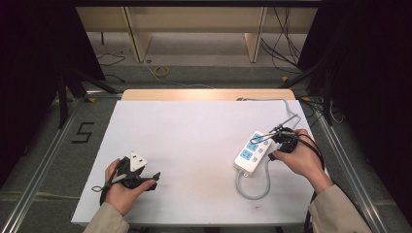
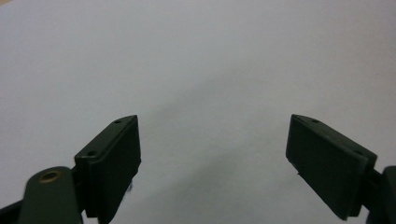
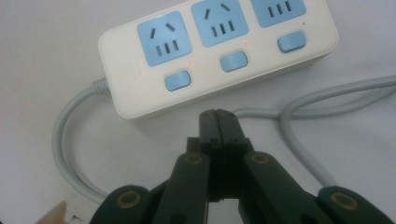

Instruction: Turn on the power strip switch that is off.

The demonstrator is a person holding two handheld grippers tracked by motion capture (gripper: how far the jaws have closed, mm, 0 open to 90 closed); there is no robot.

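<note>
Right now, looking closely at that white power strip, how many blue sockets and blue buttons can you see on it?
On the power strip, right gripper view:
Blue socket faces: 3
Blue buttons: 3
Total: 6 blue parts

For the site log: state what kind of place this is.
Probably a lab recording rig: a white-covered table behind dark curtains, loose floor cables, and a power strip set out as the test item.
</note>
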